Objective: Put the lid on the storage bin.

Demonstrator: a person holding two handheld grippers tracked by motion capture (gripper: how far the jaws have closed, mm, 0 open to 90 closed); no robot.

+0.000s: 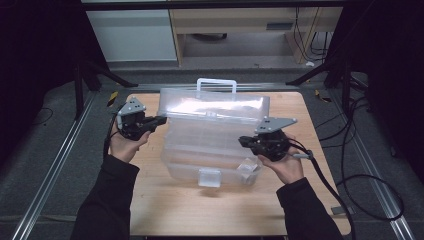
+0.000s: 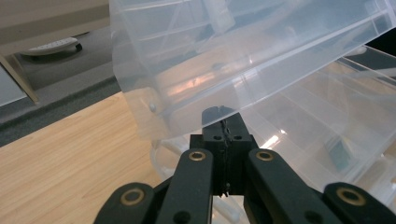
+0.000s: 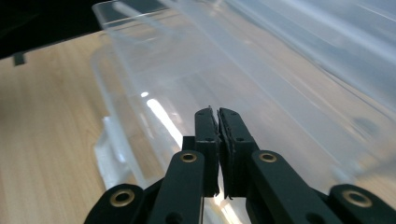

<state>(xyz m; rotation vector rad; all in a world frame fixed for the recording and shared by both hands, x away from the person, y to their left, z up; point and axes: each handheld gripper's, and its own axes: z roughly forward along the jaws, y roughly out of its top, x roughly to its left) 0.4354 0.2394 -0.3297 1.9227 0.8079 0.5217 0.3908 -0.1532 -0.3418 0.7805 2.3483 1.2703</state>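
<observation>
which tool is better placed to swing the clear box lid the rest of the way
Left, probably. The shut left tool sits right at the raised lid, its tip under the lid's edge; the shut right tool is lower, by the box base.

A light wooden table [image 1: 165,200] carries a clear plastic compartment box [image 1: 210,145], lid raised, near its middle.

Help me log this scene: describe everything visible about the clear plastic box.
The clear plastic box looks like a see-through organiser case, open on the wooden table. Its lid stands raised, a white handle on top; two latches hang at the front. The shut left claw meets the lid's edge; the shut right claw reaches over its base.
</observation>
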